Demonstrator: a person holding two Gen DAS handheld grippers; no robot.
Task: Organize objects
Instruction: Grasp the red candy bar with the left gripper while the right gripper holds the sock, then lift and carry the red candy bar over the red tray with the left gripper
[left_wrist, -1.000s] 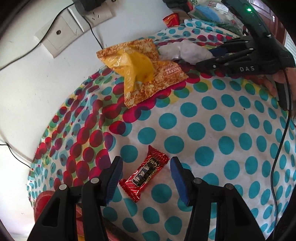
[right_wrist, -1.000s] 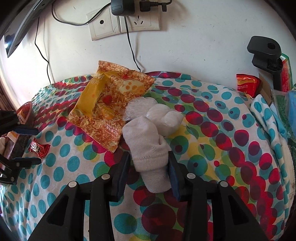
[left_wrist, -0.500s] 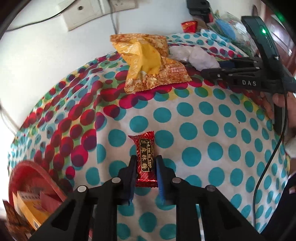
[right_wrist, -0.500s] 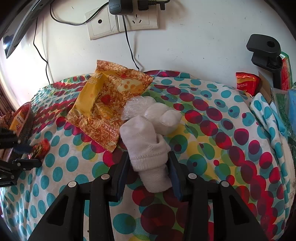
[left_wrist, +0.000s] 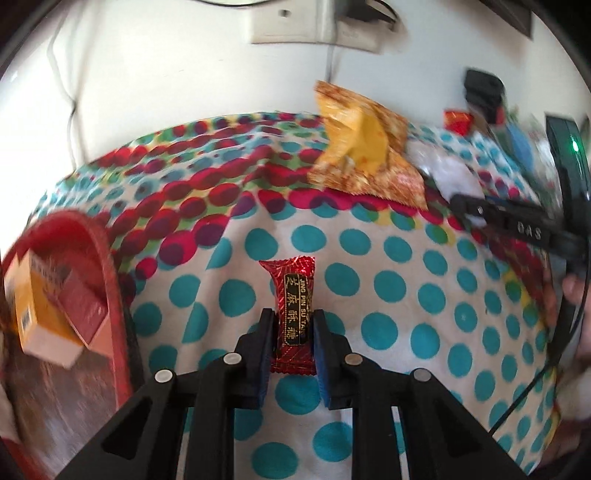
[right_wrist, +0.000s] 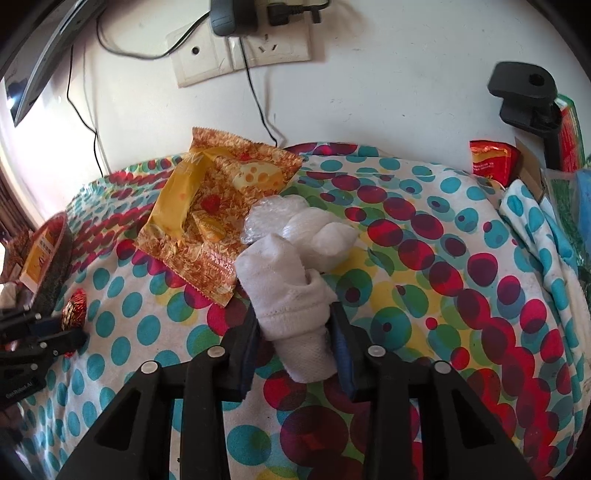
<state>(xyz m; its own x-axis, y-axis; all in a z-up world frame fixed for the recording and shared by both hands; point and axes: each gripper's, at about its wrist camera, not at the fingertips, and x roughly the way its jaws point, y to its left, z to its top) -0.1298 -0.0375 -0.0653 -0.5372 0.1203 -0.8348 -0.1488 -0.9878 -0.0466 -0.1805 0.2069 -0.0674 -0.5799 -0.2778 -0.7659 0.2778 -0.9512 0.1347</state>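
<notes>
Looking along the left gripper (left_wrist: 291, 334), we found its two black fingers clamped on the lower half of a small red foil-wrapped candy bar with a black label (left_wrist: 293, 295), which sat on or just above the white tablecloth printed with teal and red dots (left_wrist: 388, 284). Off to the left lay a red round tray (left_wrist: 110, 266) with small cardboard boxes in it — to our eye the likely place for the candy. We judged the bar light and fairly stiff, its foil slick and crinkly, so a hold across the middle of the body seemed safer than one on the crimped ends.

From the right wrist view, the right gripper (right_wrist: 295, 332) straddled a rolled white sock (right_wrist: 291, 295), its jaws closing and the pads already pressing into the cuff. The sock lay near the middle of the cloth, touching a clear plastic bag of white stuff (right_wrist: 295, 225) and just beside a large orange and yellow snack packet (right_wrist: 218, 210). We took the sock for soft, light and easily squashed — it would sag from a shallow pinch, so a hold around the thick rolled part looked best.
</notes>
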